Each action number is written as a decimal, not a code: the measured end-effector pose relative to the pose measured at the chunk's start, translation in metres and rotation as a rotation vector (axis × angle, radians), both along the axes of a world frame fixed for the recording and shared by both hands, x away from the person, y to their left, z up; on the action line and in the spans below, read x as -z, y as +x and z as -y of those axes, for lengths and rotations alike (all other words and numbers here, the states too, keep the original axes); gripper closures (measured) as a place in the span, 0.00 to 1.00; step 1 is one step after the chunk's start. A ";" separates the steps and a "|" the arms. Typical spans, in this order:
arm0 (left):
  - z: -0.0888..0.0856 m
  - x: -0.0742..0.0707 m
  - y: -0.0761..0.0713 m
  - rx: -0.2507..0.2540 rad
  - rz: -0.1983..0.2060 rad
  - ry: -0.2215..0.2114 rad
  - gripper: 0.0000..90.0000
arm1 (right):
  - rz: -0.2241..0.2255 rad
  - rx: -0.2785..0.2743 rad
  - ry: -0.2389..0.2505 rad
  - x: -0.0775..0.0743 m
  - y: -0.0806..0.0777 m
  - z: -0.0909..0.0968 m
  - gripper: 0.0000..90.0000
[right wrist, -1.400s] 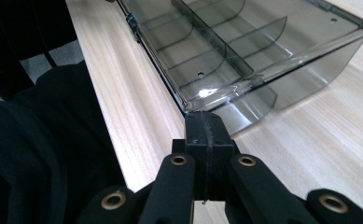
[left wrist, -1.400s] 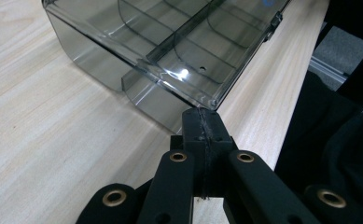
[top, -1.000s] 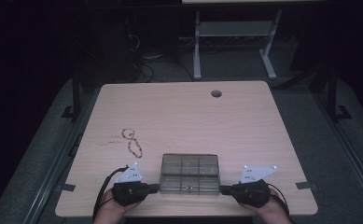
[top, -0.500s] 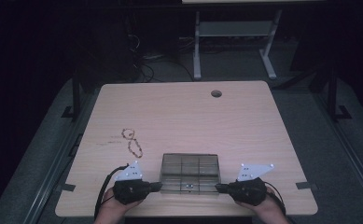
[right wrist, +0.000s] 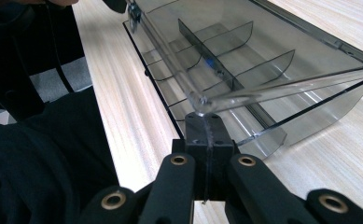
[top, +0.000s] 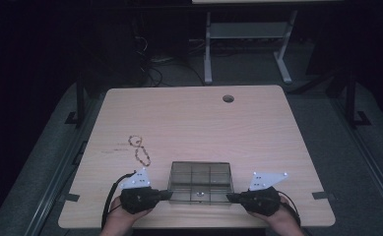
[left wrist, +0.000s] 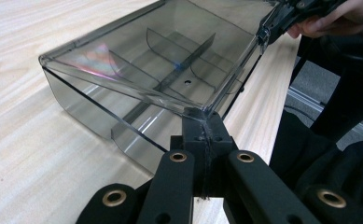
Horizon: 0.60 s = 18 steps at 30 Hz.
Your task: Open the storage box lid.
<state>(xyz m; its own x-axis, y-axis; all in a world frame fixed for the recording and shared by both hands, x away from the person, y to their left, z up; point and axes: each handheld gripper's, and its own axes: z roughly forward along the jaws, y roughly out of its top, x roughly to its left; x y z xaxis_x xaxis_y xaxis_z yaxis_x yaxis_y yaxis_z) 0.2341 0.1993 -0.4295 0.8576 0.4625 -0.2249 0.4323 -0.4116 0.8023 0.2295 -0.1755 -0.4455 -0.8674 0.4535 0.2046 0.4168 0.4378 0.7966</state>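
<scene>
Right, both grippers sit at the near edge of the table (top: 189,118), one on each side of the clear organizer box (top: 200,181).

Left gripper (top: 165,195): jaws pressed together, nothing between them that I can make out. In the left gripper view the closed tips (left wrist: 202,122) sit right against the near corner of the box lid (left wrist: 146,56). I can't tell from here whether they pinch the lid edge or only butt up to it.

Right gripper (top: 231,198): same picture, mirrored. Jaws clamped flat together, tips (right wrist: 206,122) at the opposite near corner of the lid, just under its rim in the right gripper view. Contact looks likely, but a grip I can't confirm.

Box: smoky transparent plastic, internal dividers making a grid of compartments, lid lying on top and looking slightly lifted at the near edge in both gripper views. It stands on the table near the person's side, roughly centred between the two hands. A small dark speck shows in one near compartment (top: 199,194); too small to identify.

Elsewhere on the table: a beaded chain (top: 140,149) lies in loose loops left of and beyond the box, well apart from it, and a cable hole (top: 228,98) sits near the far edge.
</scene>
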 end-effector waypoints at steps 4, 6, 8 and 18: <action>0.001 -0.004 0.001 -0.001 0.006 -0.004 1.00 | -0.002 -0.001 -0.001 0.000 0.000 -0.001 1.00; 0.001 -0.005 0.001 -0.005 0.008 -0.008 1.00 | 0.002 -0.003 -0.003 0.000 0.001 -0.001 1.00; 0.001 -0.007 0.002 -0.003 0.012 -0.009 1.00 | 0.003 -0.002 -0.003 0.000 0.000 -0.001 1.00; 0.004 -0.012 0.006 -0.009 0.023 -0.019 1.00 | 0.006 0.002 -0.005 0.000 0.000 -0.001 1.00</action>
